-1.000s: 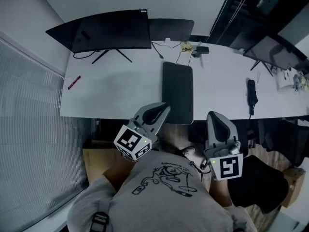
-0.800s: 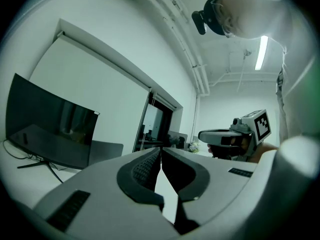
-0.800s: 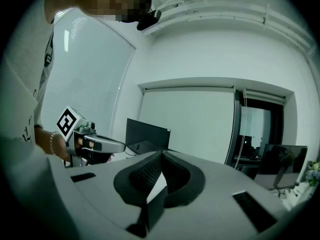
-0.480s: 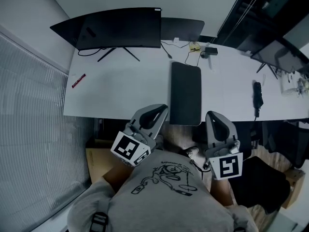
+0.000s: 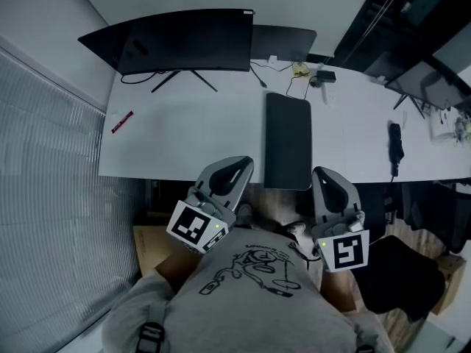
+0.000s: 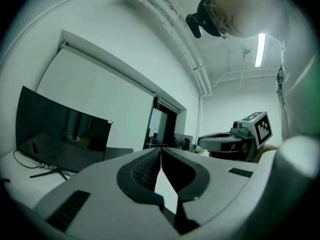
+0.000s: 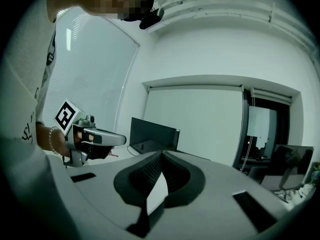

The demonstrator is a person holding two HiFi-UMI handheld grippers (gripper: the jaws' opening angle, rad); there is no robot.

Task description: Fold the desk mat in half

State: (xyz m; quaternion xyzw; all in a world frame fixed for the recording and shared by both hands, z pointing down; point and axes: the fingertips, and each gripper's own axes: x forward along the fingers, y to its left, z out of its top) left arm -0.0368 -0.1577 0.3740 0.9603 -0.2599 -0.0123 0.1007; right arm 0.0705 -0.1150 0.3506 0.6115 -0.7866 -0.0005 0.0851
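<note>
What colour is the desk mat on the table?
Black, plain; the desk mat shows best in the head view.

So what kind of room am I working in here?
An office, most likely: a long white desk carries a wide dark monitor and a dark desk mat, and window blinds run along the left side.

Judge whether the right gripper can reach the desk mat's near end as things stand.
Probably yes. The near end of the desk mat lies at the front edge of the desk, beside the right gripper, nothing between them. Its jaws are together, so they must open first.
</note>
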